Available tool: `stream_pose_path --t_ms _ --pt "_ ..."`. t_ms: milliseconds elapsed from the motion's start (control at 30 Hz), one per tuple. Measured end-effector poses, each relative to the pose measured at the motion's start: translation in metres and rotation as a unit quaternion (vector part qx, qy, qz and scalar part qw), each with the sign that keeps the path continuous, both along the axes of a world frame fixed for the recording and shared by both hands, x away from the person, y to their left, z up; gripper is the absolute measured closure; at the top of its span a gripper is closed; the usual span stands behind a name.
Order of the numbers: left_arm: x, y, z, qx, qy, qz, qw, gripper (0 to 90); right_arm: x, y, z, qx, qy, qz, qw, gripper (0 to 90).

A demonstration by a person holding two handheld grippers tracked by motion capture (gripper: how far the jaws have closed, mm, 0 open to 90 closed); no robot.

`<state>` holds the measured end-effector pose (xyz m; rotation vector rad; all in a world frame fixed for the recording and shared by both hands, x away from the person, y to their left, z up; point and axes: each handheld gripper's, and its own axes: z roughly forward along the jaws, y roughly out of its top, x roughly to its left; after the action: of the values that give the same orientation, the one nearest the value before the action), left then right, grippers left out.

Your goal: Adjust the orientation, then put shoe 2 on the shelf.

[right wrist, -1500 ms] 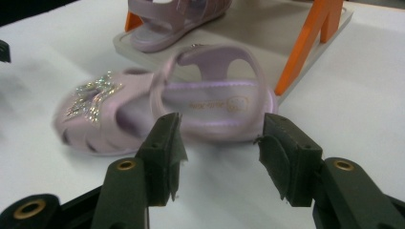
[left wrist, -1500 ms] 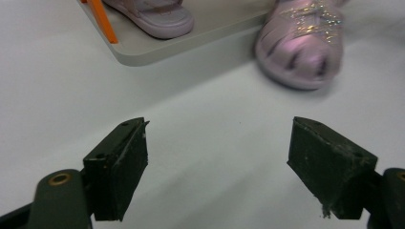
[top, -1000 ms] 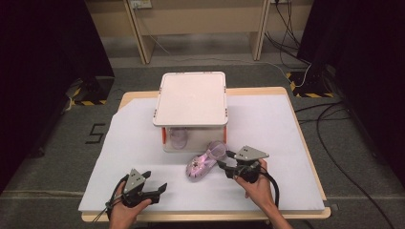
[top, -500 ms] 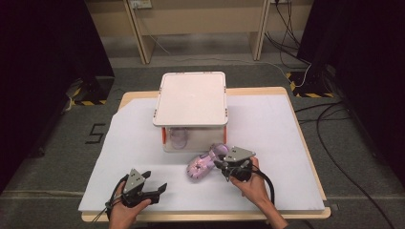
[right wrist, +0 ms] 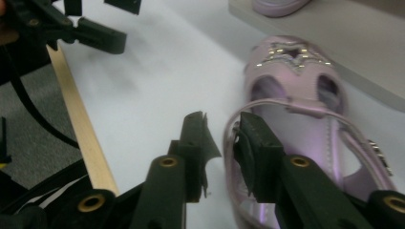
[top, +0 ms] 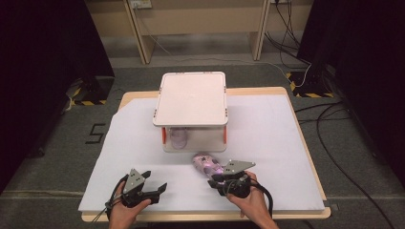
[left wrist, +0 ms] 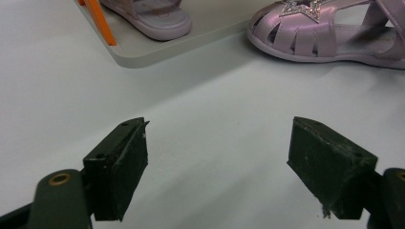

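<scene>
A purple sandal (top: 206,163) with a glitter star (right wrist: 291,81) lies on the white sheet just in front of the small white rack (top: 191,98), toe toward it. My right gripper (top: 213,180) (right wrist: 227,143) is shut on the sandal's heel rim, one jaw inside the shoe and one outside. Its jaws closed and have just eased open slightly, with the rim still between them. A second purple sandal (top: 178,138) (left wrist: 153,19) sits on the rack's lower shelf. My left gripper (top: 154,181) (left wrist: 217,167) rests open on the sheet at the near left, nothing between its jaws.
The white sheet (top: 267,133) covers a wooden table whose near edge (right wrist: 81,129) runs close to both hands. The rack has orange posts (left wrist: 102,24) and a flat white top. Cables (top: 329,143) trail over the floor to the right, and dark curtains stand on both sides.
My right gripper closed on the sandal's heel and pulled it a little toward the near right, turning its toe toward the rack. The left gripper stayed still.
</scene>
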<state>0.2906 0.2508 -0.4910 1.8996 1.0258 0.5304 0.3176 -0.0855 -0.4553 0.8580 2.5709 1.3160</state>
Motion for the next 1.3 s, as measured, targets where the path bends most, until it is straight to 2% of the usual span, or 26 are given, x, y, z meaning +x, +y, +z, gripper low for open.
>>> stream_pose_path --t_ms 133,167,233,400,600,667,733,900,967,1067,1167,1300 --pt "0.0 0.0 0.0 0.001 0.0 0.0 1.0 20.7 -0.006 0.008 0.002 0.009 0.005 0.01 0.9999 63.1" --pt "0.0 0.0 0.0 0.001 0.0 0.0 1.0 20.7 -0.006 0.009 0.002 0.015 0.009 0.011 0.9998 60.7" --pt "0.0 0.0 0.0 0.002 0.001 0.0 1.0 20.7 -0.005 0.01 0.001 0.044 0.031 0.011 0.9985 61.0" --pt "0.0 0.0 0.0 0.0 0.0 0.0 1.0 20.7 -0.004 0.009 0.005 0.069 0.035 0.016 0.9969 56.7" --pt "0.001 0.0 0.0 0.0 0.0 -0.001 1.0 20.7 0.0 -0.008 0.017 0.071 0.0 0.01 0.9974 51.6" --pt "0.001 0.0 0.0 0.0 0.002 -0.001 1.0 20.7 0.003 -0.015 0.019 0.062 -0.018 0.002 0.9979 50.7" --pt "0.001 0.0 -0.001 -0.001 0.002 0.0 1.0 20.7 0.006 -0.021 0.019 0.038 -0.038 -0.003 0.9985 49.8" --pt "0.001 0.0 -0.001 -0.001 0.005 -0.001 1.0 20.7 0.011 -0.021 0.01 -0.013 -0.062 -0.005 0.998 47.3" --pt "0.001 0.0 -0.001 0.001 0.005 -0.001 1.0 20.7 0.012 -0.018 0.007 -0.039 -0.081 -0.003 0.9959 46.6" --pt "0.001 0.0 -0.001 0.0 0.005 -0.003 1.0 20.7 0.013 -0.015 0.005 -0.062 -0.092 -0.002 0.9939 46.6" --pt "0.001 0.0 -0.001 0.002 0.006 -0.003 1.0 20.7 0.015 -0.011 0.004 -0.096 -0.125 0.0 0.9876 47.3" --pt "0.001 0.0 -0.001 0.002 0.005 -0.004 1.0 20.7 0.021 -0.002 0.003 -0.11 -0.132 0.009 0.985 51.7"
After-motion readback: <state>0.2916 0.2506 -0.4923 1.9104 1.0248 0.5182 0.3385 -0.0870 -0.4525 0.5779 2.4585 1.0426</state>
